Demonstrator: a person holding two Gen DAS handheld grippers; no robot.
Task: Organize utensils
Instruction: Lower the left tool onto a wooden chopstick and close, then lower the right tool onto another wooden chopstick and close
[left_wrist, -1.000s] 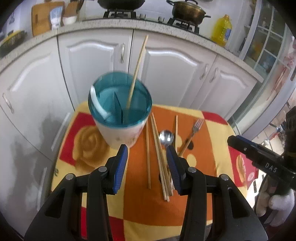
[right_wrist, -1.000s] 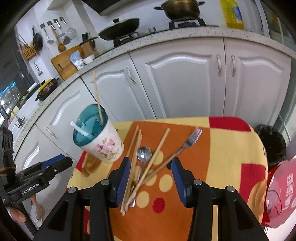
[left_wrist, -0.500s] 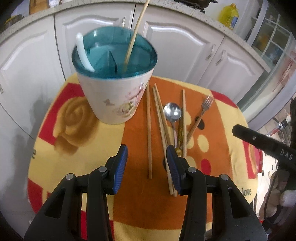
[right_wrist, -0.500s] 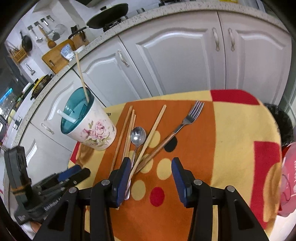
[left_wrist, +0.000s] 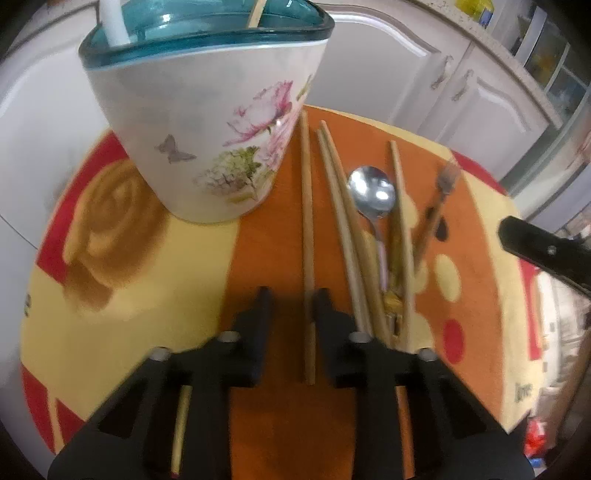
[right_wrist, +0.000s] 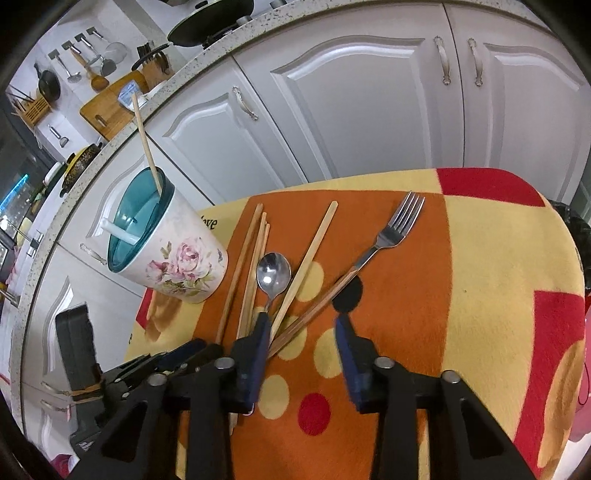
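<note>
A floral holder cup (left_wrist: 207, 122) with a teal rim stands at the table's far left; it also shows in the right wrist view (right_wrist: 173, 254). It holds one chopstick (right_wrist: 146, 144) and a white utensil (right_wrist: 120, 232). Loose chopsticks (left_wrist: 307, 221), a spoon (left_wrist: 371, 192) and a fork (left_wrist: 441, 195) lie on the cloth. My left gripper (left_wrist: 291, 299) is open, low over the cloth, its jaws either side of the leftmost chopstick. My right gripper (right_wrist: 299, 325) is open above the fork handle (right_wrist: 321, 299) and spoon (right_wrist: 274, 273).
The round table wears an orange, yellow and red cloth (right_wrist: 480, 277). White kitchen cabinets (right_wrist: 369, 110) stand close behind it. A black bin (right_wrist: 576, 229) sits at the right edge. The right tool's tip (left_wrist: 532, 247) shows in the left wrist view.
My left gripper has dropped and moved forward toward the cup until its jaws straddle the leftmost chopstick. My right gripper has lowered toward the fork and spoon handles.
</note>
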